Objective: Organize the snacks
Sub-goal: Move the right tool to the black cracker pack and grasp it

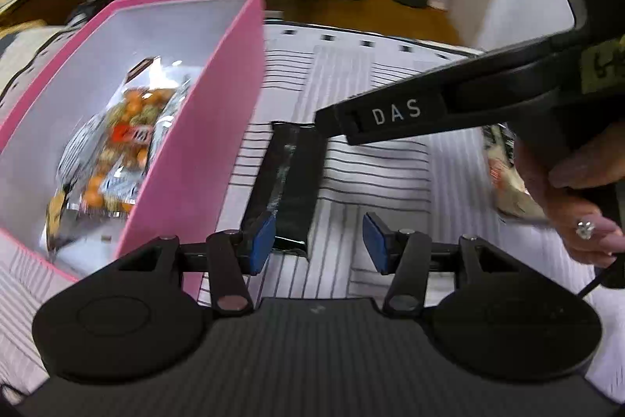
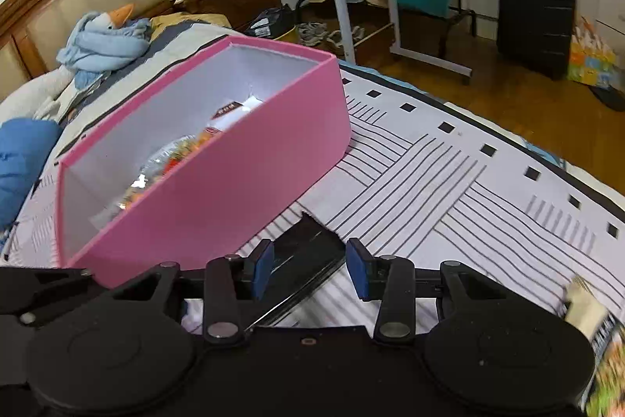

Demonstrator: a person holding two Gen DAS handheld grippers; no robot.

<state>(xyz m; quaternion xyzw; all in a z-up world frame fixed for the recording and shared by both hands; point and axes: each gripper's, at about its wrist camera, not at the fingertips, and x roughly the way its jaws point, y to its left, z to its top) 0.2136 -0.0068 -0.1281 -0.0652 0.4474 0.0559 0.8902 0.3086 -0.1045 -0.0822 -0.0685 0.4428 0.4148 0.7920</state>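
Pink box on your striped bedspread holds one snack bag; beside it lies a black foil bar, light and likely slippery. Both your grippers, left and right, hover open-fingered; pinch its long sides.

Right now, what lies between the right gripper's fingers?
In the right wrist view, the black snack packet lies on the striped bedspread between the open right gripper's pads, beside the pink box.
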